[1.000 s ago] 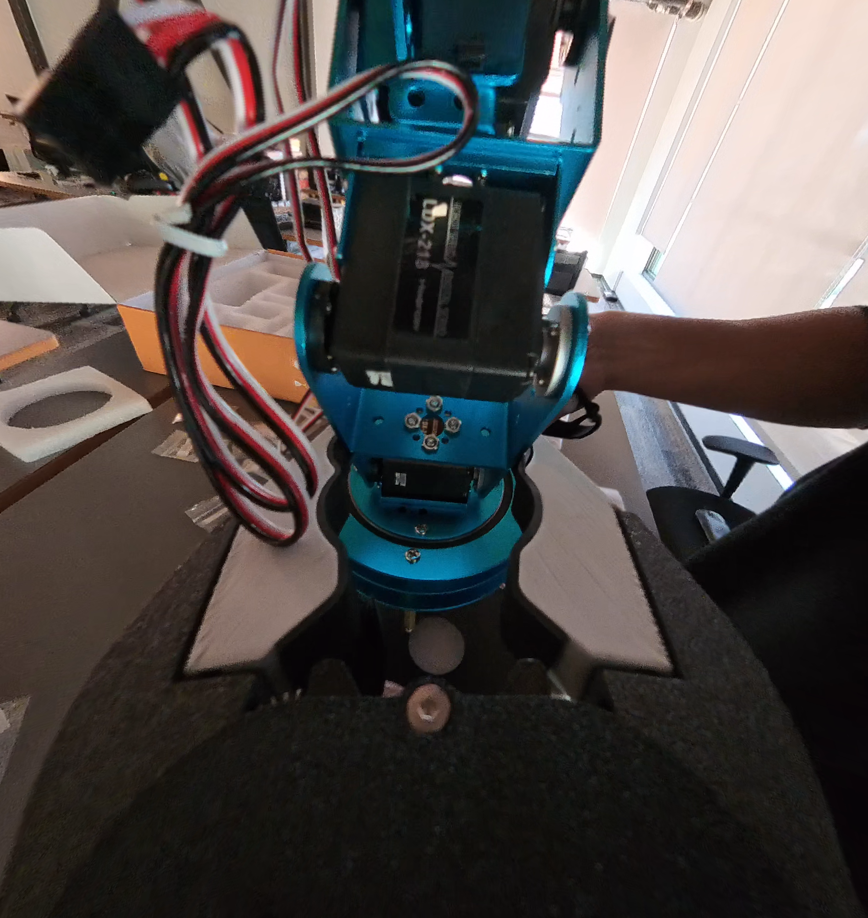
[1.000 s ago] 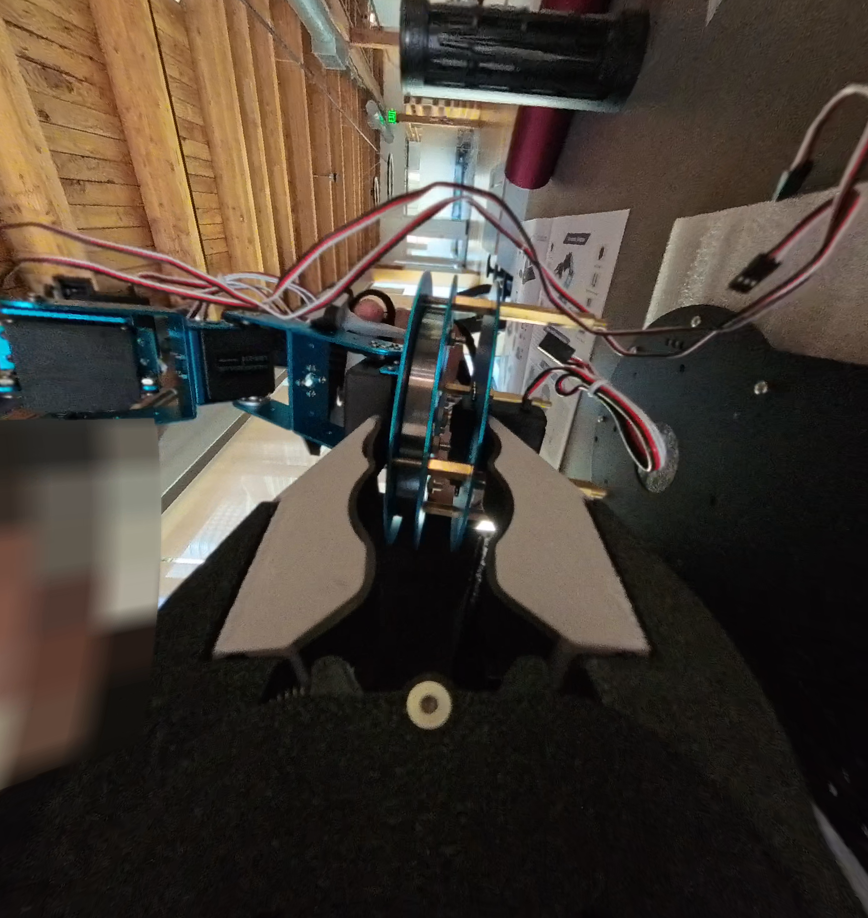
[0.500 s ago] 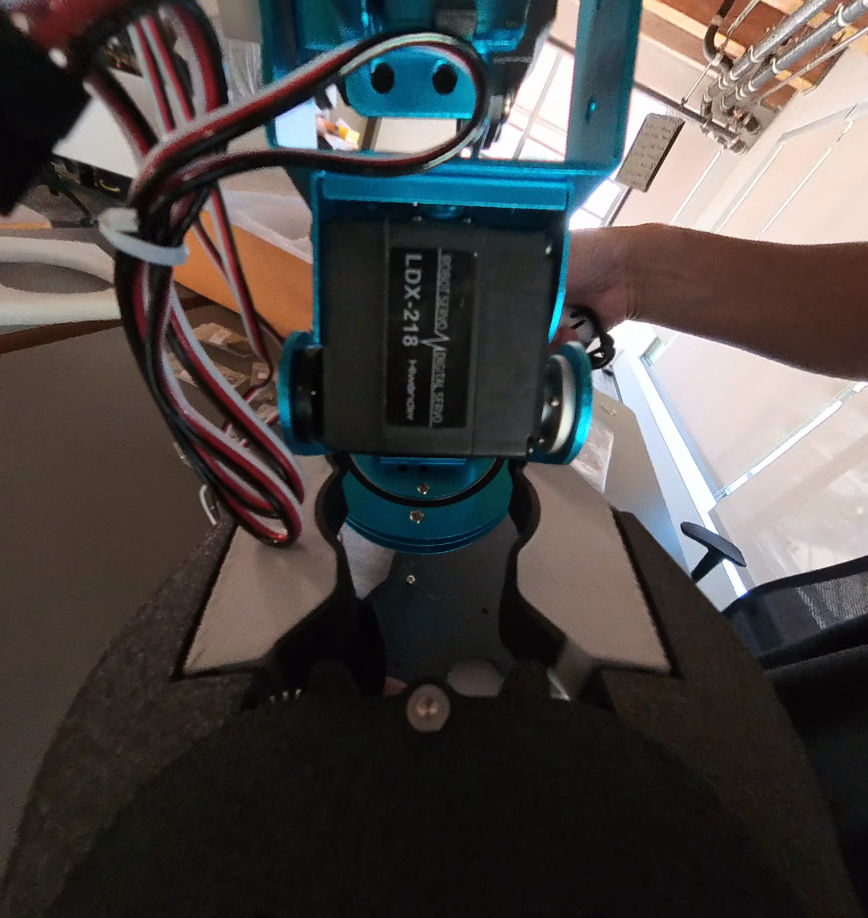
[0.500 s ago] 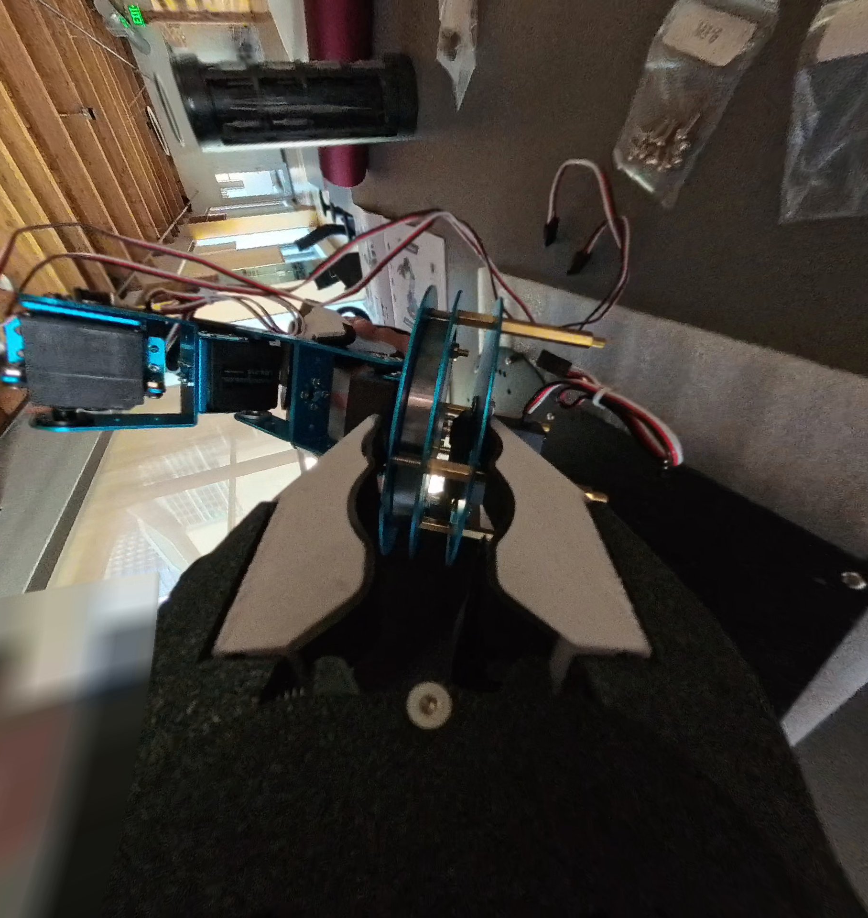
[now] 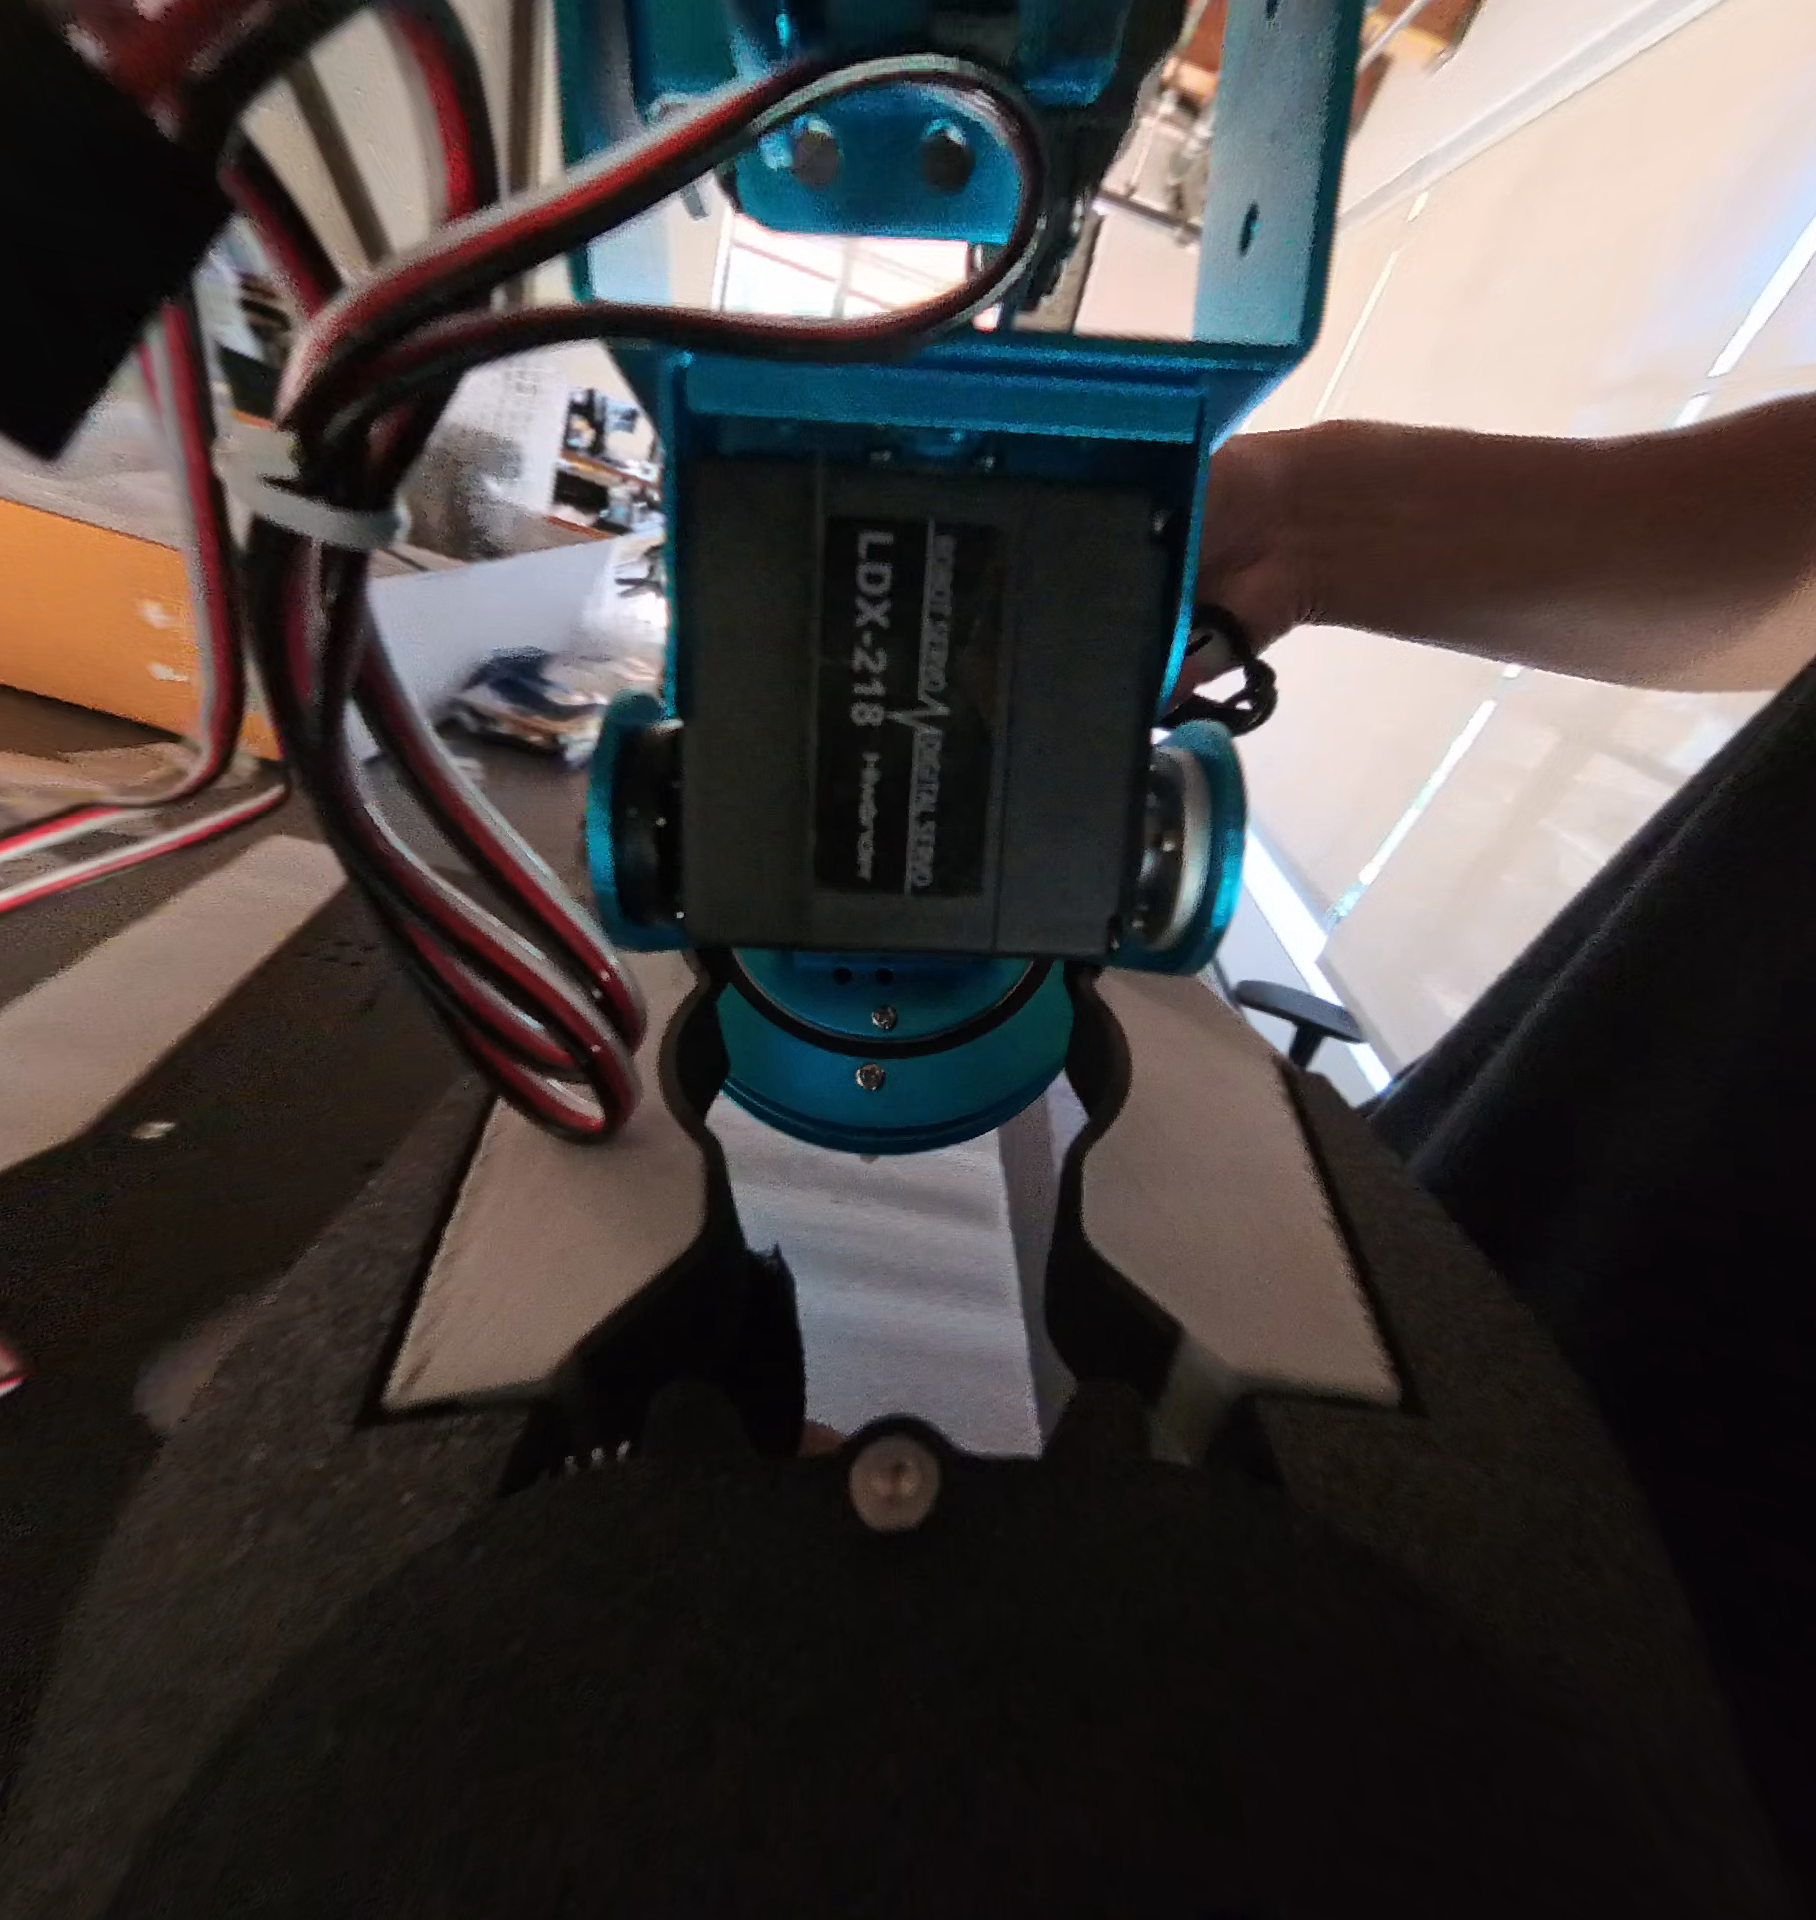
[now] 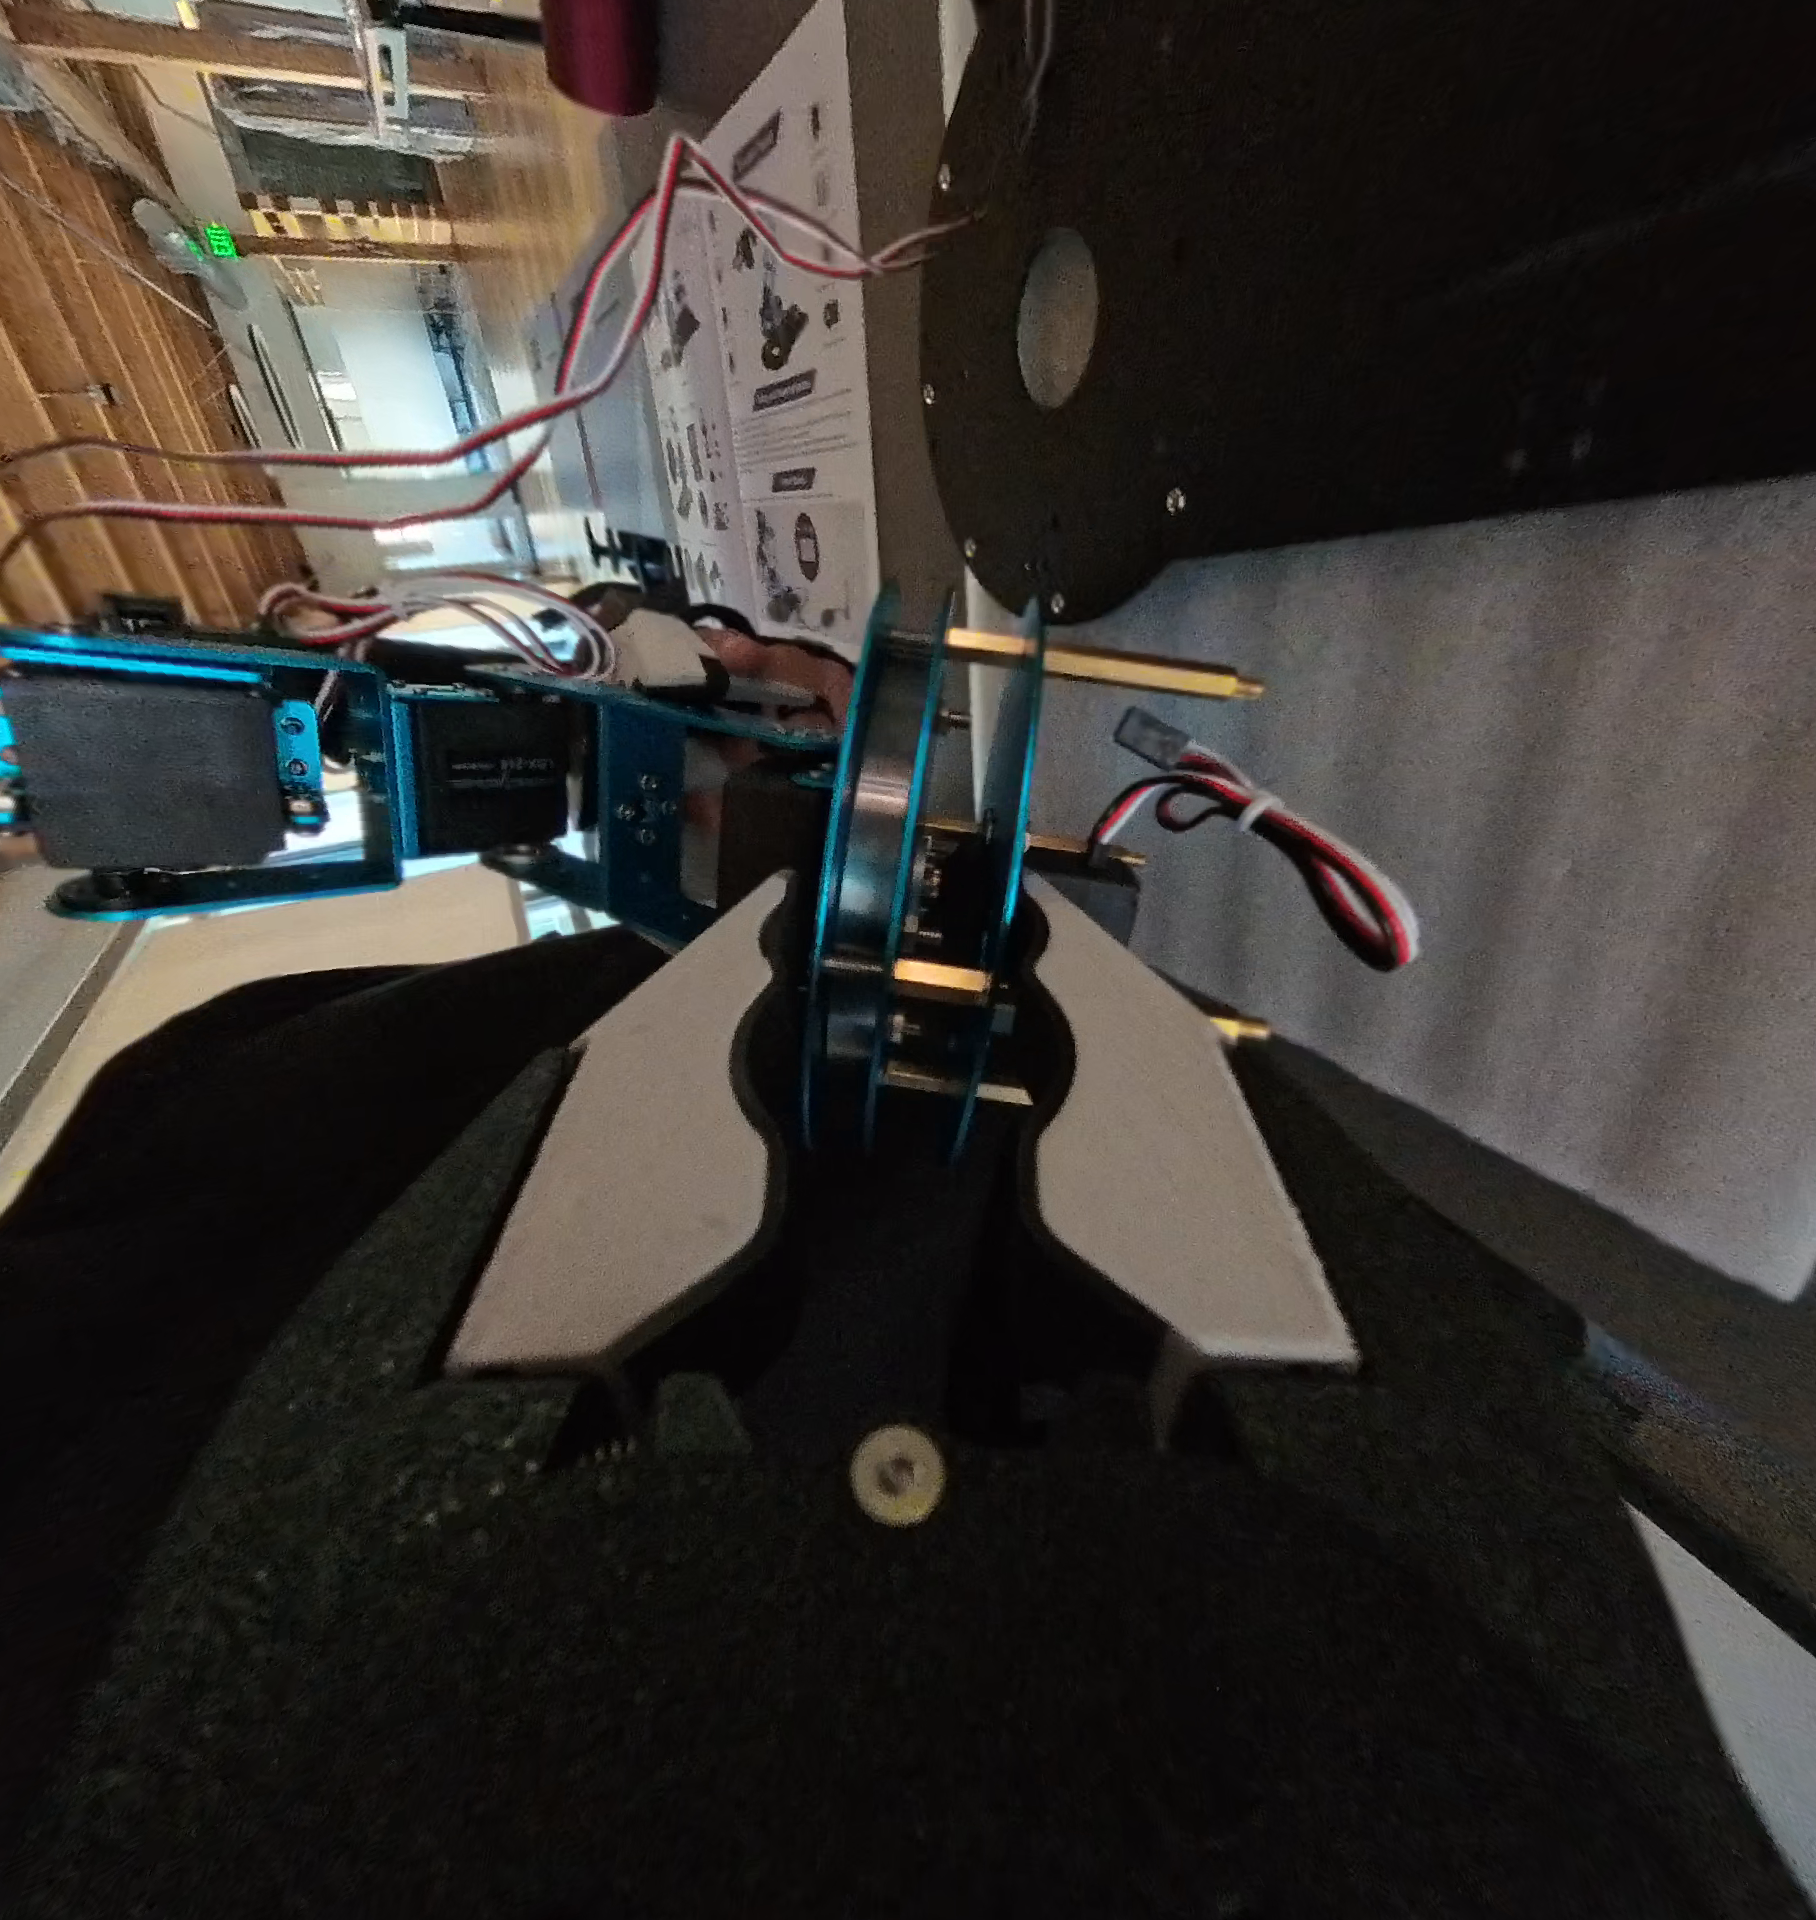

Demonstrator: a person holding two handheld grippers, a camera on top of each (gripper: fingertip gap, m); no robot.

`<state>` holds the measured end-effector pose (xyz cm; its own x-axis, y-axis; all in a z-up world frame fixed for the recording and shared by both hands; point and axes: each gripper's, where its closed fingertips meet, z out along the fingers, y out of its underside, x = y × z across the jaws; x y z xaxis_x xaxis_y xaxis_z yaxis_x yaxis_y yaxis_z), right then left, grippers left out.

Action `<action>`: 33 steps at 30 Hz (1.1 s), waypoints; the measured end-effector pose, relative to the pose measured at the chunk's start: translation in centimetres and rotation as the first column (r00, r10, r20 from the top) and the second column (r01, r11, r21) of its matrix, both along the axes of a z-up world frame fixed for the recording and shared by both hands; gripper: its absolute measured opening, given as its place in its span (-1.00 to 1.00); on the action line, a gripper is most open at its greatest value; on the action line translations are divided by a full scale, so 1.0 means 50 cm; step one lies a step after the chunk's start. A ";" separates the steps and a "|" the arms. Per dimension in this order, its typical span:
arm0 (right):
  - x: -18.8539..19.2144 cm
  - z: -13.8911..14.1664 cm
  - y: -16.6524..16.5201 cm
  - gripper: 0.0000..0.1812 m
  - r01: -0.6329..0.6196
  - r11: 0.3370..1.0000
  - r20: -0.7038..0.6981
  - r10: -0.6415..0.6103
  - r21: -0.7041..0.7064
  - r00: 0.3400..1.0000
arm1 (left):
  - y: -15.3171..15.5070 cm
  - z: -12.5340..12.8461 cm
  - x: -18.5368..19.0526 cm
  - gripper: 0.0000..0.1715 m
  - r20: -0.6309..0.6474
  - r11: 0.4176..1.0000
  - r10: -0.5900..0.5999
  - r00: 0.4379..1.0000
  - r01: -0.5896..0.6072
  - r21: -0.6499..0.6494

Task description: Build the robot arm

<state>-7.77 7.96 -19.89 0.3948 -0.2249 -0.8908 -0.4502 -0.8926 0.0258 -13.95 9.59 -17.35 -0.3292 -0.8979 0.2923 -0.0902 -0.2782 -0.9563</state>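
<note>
A small blue metal robot arm (image 5: 909, 717) with black servos and red-white-black wires (image 5: 447, 914) is held in the air by both grippers. My left gripper (image 5: 888, 1049) is shut on its round blue base (image 5: 883, 1086), with a black servo just above the fingers. My right gripper (image 6: 909, 997) is shut on the stacked blue base discs (image 6: 862, 883), which are joined by brass standoffs. The arm's servo links (image 6: 145, 779) stretch out to the left. A person's forearm (image 5: 1506, 561) reaches in behind the servo.
A black round plate (image 6: 1299, 291) lies close at the upper right, on a white foam sheet (image 6: 1506, 831). A printed instruction sheet (image 6: 769, 395) lies beyond it. A loose wire with a connector (image 6: 1288, 842) hangs off the base. An orange box (image 5: 52, 613) stands at the left. An office chair (image 5: 1299, 1023) is at the right.
Both grippers have kept their hold while the robot arm was swung and tilted. The black round plate and foam sheet now sit closer in the right wrist view.
</note>
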 end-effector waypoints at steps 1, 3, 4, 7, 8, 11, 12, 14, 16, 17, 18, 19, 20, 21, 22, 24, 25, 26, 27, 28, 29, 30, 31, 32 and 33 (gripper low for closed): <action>0.004 -0.005 -0.013 -0.60 0.012 1.000 0.016 -0.012 -0.007 1.000 | -0.013 -0.006 0.003 -0.27 0.007 1.000 -0.017 1.000 0.017 -0.005; 0.010 -0.019 -0.028 -0.60 0.041 0.999 0.032 -0.040 -0.020 0.999 | -0.029 -0.020 0.010 -0.26 0.014 0.999 -0.040 0.999 0.040 0.000; 0.012 -0.027 -0.032 -0.60 0.049 0.999 0.043 -0.048 -0.024 0.998 | -0.034 -0.028 0.012 -0.26 0.018 0.999 -0.049 0.999 0.049 0.004; 0.008 -0.057 -0.038 -0.60 0.057 0.998 0.081 -0.055 -0.029 0.995 | -0.036 -0.055 0.010 -0.26 0.011 0.998 -0.067 0.998 0.067 0.009; 0.003 -0.067 -0.035 -0.60 0.061 0.998 0.089 -0.059 -0.025 0.994 | -0.034 -0.063 0.005 -0.26 0.006 0.998 -0.066 0.998 0.066 0.007; -0.008 -0.067 -0.018 -0.59 0.095 0.995 0.054 -0.096 0.020 0.994 | -0.024 -0.068 -0.008 -0.26 0.002 0.998 -0.049 0.999 0.049 -0.025; -0.011 -0.071 -0.016 -0.59 0.095 0.995 0.059 -0.096 0.026 0.994 | -0.022 -0.071 -0.012 -0.27 -0.009 0.998 -0.048 0.999 0.048 -0.032; -0.012 -0.074 -0.014 -0.59 0.120 0.992 0.038 -0.121 0.035 0.992 | -0.018 -0.075 -0.021 -0.25 -0.035 0.998 -0.032 0.999 0.030 -0.050; -0.011 -0.073 -0.015 -0.59 0.132 0.990 0.033 -0.134 0.039 0.991 | -0.011 -0.077 -0.032 -0.25 -0.053 0.997 -0.007 0.999 0.002 -0.079; -0.011 -0.074 -0.016 -0.59 0.129 0.991 0.038 -0.130 0.037 0.991 | -0.006 -0.074 -0.040 -0.25 -0.057 0.996 0.010 0.998 -0.015 -0.091; -0.015 -0.073 -0.014 -0.58 0.114 0.993 0.047 -0.116 0.040 0.992 | 0.000 -0.074 -0.048 -0.24 -0.068 0.995 0.024 0.997 -0.030 -0.094; -0.019 -0.073 -0.012 -0.58 0.099 0.994 0.072 -0.102 0.043 0.992 | 0.006 -0.077 -0.055 -0.23 -0.084 0.995 0.038 0.996 -0.045 -0.087; -0.023 -0.072 -0.010 -0.58 0.082 0.996 0.100 -0.086 0.042 0.991 | 0.014 -0.079 -0.063 -0.22 -0.092 0.994 0.058 0.994 -0.065 -0.084; -0.029 -0.071 -0.006 -0.57 0.072 0.997 0.123 -0.077 0.042 0.989 | 0.022 -0.081 -0.070 -0.22 -0.098 0.993 0.081 0.992 -0.089 -0.083; -0.033 -0.072 -0.003 -0.58 0.075 0.996 0.141 -0.080 0.037 0.987 | 0.029 -0.089 -0.078 -0.22 -0.112 0.990 0.100 0.989 -0.110 -0.086; -0.040 -0.073 -0.001 -0.56 0.096 0.995 0.165 -0.099 0.028 0.981 | 0.034 -0.106 -0.098 -0.22 -0.161 0.980 0.112 0.981 -0.136 -0.147; -0.044 -0.073 0.000 -0.56 0.101 0.994 0.192 -0.105 0.030 0.976 | 0.035 -0.113 -0.111 -0.29 -0.187 0.969 0.112 0.976 -0.149 -0.195; -0.052 -0.071 -0.001 -0.55 0.097 0.995 0.225 -0.101 0.029 0.969 | 0.038 -0.122 -0.124 -0.34 -0.213 0.955 0.120 0.970 -0.172 -0.243; -0.058 -0.070 0.000 -0.55 0.098 0.995 0.259 -0.102 0.029 0.961 | 0.045 -0.131 -0.137 -0.37 -0.238 0.936 0.141 0.961 -0.208 -0.284; -0.064 -0.071 0.004 -0.54 0.101 0.994 0.287 -0.105 0.030 0.952 | 0.050 -0.132 -0.151 -0.39 -0.242 0.919 0.163 0.956 -0.237 -0.316; -0.072 -0.073 0.010 -0.53 0.105 0.994 0.316 -0.109 0.031 0.943 | 0.052 -0.129 -0.163 -0.48 -0.233 0.911 0.185 0.955 -0.255 -0.323; -0.082 -0.073 0.017 -0.52 0.104 0.994 0.352 -0.109 0.033 0.930 | 0.056 -0.142 -0.170 -0.43 -0.272 0.911 0.215 0.938 -0.293 -0.290; -0.092 -0.075 0.025 -0.52 0.088 0.996 0.397 -0.092 0.027 0.913 | 0.059 -0.168 -0.175 -0.42 -0.335 0.914 0.243 0.910 -0.331 -0.235; -0.098 -0.077 0.031 -0.52 0.075 0.997 0.445 -0.077 0.022 0.892 | 0.060 -0.184 -0.179 -0.36 -0.374 0.914 0.259 0.890 -0.352 -0.204; -0.105 -0.079 0.033 -0.52 0.066 0.998 0.479 -0.065 0.015 0.875 | 0.059 -0.198 -0.183 -0.30 -0.412 0.910 0.260 0.873 -0.365 -0.199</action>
